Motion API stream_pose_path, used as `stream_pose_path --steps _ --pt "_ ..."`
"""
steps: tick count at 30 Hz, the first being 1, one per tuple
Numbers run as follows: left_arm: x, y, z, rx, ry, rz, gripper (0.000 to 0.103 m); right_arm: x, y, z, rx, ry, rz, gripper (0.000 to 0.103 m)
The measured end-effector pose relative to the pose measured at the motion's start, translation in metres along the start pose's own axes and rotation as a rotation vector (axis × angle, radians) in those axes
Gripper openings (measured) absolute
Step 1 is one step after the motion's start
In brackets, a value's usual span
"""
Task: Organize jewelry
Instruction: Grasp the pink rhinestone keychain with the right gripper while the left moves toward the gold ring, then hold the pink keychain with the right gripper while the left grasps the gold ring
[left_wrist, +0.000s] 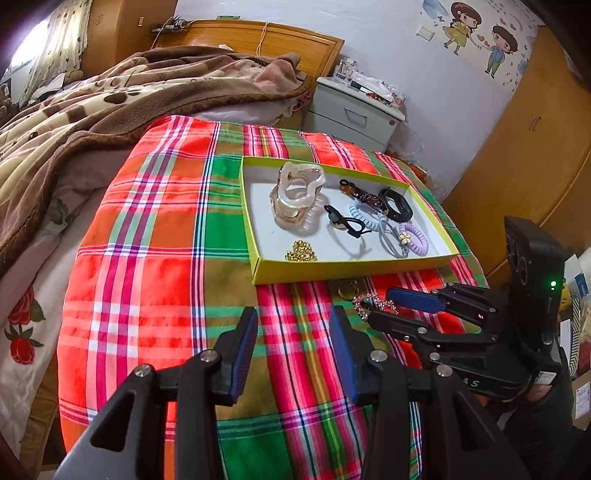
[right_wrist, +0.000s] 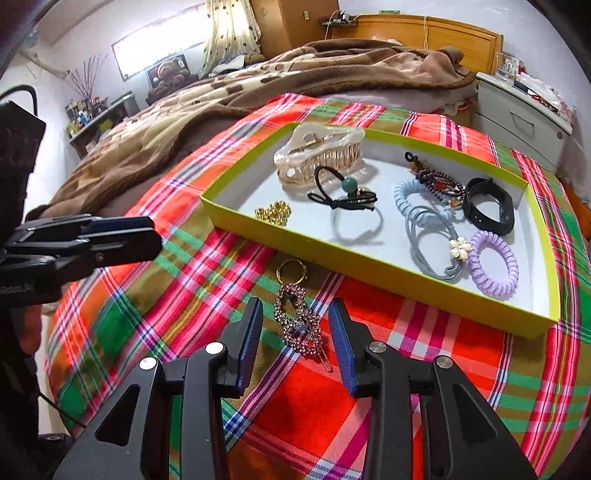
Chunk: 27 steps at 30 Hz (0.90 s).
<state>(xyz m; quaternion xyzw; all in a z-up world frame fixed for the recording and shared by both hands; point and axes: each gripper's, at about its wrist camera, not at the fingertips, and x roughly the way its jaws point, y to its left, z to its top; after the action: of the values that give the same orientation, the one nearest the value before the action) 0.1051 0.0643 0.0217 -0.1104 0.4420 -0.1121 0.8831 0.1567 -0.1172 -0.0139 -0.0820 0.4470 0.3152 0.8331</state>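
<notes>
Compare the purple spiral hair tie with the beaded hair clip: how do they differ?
The purple spiral hair tie lies inside the yellow-green tray; the beaded hair clip lies outside on the plaid cloth. The tie is a smooth closed ring; the clip is elongated and bead-studded. Neither is gripped.

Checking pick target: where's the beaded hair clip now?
On the plaid cloth outside the tray, between the open right gripper fingers: beaded hair clip, gold ring just beyond.

Both your wrist cameras sit low over the bed's plaid cloth (left_wrist: 155, 258), facing the headboard; both share the yellow tray (right_wrist: 369, 264).
</notes>
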Motion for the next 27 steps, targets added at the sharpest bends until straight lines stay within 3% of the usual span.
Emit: stream_pose_path --steps 15,17,20,27 --pt "-0.007 -0.001 -0.003 0.045 -0.018 0.099 0.042 0.009 0.017 -0.005 -0.085 0.026 -0.123 0.037" --pt "-0.006 -0.004 -0.003 0.054 -0.017 0.103 0.042 0.006 0.017 -0.008 -0.086 0.016 -0.135 0.022" --pt "-0.003 -0.011 -0.002 0.087 -0.013 0.143 0.042 0.001 0.014 -0.012 -0.078 0.009 -0.156 0.021" --pt "0.009 -0.028 0.002 0.105 0.006 0.12 0.042 -0.017 -0.007 -0.018 -0.011 -0.031 -0.129 0.011"
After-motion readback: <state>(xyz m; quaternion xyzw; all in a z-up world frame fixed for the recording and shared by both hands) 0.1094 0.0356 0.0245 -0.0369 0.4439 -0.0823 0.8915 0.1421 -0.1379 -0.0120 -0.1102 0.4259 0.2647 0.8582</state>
